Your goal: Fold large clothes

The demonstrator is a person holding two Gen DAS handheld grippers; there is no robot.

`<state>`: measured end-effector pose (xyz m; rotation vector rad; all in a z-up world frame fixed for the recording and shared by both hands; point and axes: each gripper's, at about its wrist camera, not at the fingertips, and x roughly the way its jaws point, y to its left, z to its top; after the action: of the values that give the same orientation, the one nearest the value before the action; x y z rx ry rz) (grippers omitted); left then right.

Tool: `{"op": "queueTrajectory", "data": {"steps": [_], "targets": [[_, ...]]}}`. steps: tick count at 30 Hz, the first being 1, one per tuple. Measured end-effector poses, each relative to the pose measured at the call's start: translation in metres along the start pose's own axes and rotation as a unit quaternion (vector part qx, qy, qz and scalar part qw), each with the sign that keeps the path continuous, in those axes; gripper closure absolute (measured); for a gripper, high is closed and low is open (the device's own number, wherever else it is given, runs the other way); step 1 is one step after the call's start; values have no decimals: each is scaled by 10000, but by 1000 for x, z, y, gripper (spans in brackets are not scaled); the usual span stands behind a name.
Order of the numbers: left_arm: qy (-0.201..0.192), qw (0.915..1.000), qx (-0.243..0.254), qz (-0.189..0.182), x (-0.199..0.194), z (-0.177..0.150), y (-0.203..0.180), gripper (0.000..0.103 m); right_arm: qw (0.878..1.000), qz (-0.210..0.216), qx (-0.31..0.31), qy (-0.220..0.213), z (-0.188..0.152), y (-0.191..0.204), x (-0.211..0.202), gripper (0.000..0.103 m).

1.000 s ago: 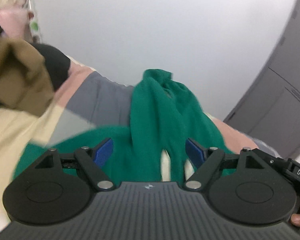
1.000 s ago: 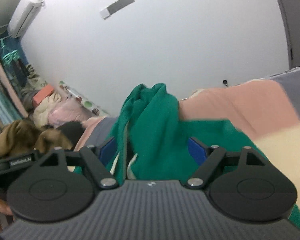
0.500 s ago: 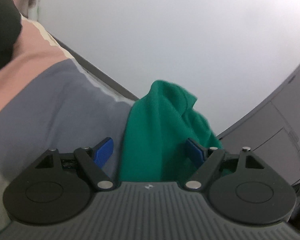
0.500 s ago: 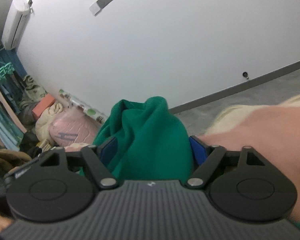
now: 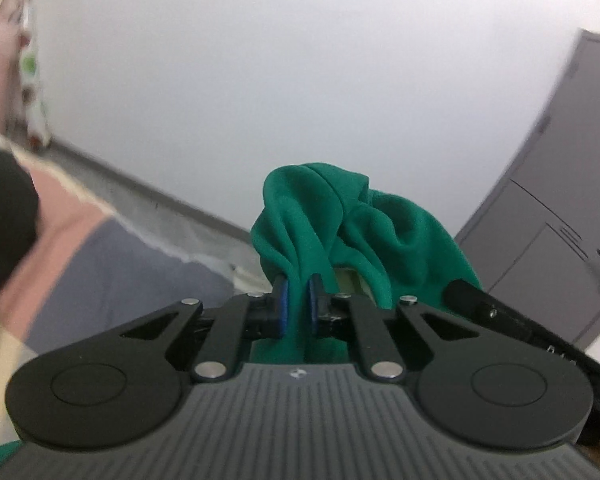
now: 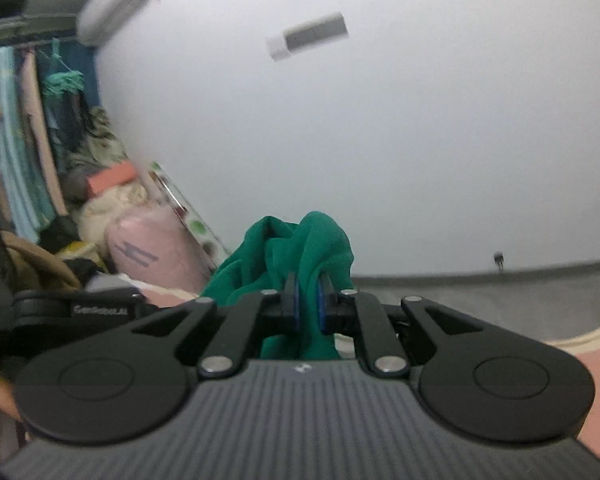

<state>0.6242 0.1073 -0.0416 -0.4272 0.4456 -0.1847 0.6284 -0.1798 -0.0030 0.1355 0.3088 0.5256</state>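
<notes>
Left tongs [image 5: 297, 305], right tongs [image 6: 309, 307] pinching green garment [image 5: 320, 216], white wall [image 5: 260, 100], patchwork bedspread [image 5: 112, 256]

This is a home bedroom: a bed cover [image 5: 100, 264] in colour blocks, hanging clothes [image 6: 24, 128], an air conditioner [image 6: 116, 8] on the white wall, and a grey door [image 5: 560, 184].

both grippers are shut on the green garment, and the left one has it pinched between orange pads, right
Not quite: the pads are blue, not orange, as the left wrist view shows. The rest holds: the left gripper and the right gripper are both shut on the green garment.
</notes>
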Motion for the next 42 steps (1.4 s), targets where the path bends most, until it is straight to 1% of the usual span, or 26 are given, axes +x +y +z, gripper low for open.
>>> {"op": "queueTrajectory", "data": {"steps": [2, 3, 6, 9, 12, 14, 16, 17, 19, 22, 23, 25, 27, 29, 30, 31, 33, 34, 36, 40, 42], "targets": [[-66, 9996, 259, 4, -37, 0, -15, 92, 9998, 36, -134, -135, 6, 11, -28, 92], [-75, 9995, 310, -2, -52, -1, -19, 92, 9997, 44, -195, -169, 8, 17, -39, 92], [-77, 9983, 575, 68, -104, -12, -36, 92, 9993, 134, -238, -266, 5, 37, -90, 92], [-65, 9978, 663, 71, -156, -36, -49, 92, 9984, 155, -443, -312, -8, 60, -139, 92], [-92, 9966, 819, -8, -204, -73, -54, 92, 9977, 155, -547, -357, -26, 84, -183, 92], [-9, 9966, 819, 37, -225, -97, -52, 91, 9983, 173, -472, -297, -45, 97, -213, 92], [136, 9969, 763, 137, -247, -129, -50, 91, 9985, 134, -482, -211, -65, 108, -237, 92], [161, 9974, 689, 96, -259, -145, -48, 91, 9988, 95, -462, -131, -77, 113, -247, 92], [209, 9981, 579, 59, -273, -171, -46, 91, 9993, 43, -372, 32, -98, 122, -262, 92], [339, 9978, 564, 126, -293, -206, -45, 91, 9993, -29, -261, 255, -129, 130, -285, 92], [377, 9978, 520, 144, -298, -216, -45, 91, 9991, -72, -237, 347, -136, 134, -291, 92], [468, 9974, 506, 201, -303, -222, -45, 89, 9989, -125, -118, 442, -149, 135, -298, 92], [584, 9960, 636, 234, -309, -227, -50, 76, 9985, -175, -10, 521, -155, 134, -300, 90], [652, 9947, 769, 202, -310, -229, -49, 44, 9985, -182, 61, 520, -154, 136, -305, 89], [623, 9944, 826, 208, -319, -230, -50, 40, 9985, -166, 100, 502, -155, 138, -309, 88], [563, 9944, 867, 217, -324, -230, -49, 39, 9986, -149, 145, 486, -155, 137, -311, 82], [516, 9939, 946, 249, -338, -232, -53, 39, 9988, -111, 279, 400, -155, 136, -315, 63], [471, 9940, 964, 221, -345, -235, -53, 37, 9987, -61, 350, 355, -158, 133, -319, 45], [476, 9938, 969, 249, -365, -239, -61, 37, 9983, 23, 532, 223, -160, 130, -324, 28], [418, 9942, 941, 319, -376, -249, -55, 37, 9968, 88, 760, 223, -153, 127, -320, 27], [497, 9935, 937, 411, -374, -250, -52, 37, 9964, 131, 824, 168, -146, 128, -312, 23]]}}
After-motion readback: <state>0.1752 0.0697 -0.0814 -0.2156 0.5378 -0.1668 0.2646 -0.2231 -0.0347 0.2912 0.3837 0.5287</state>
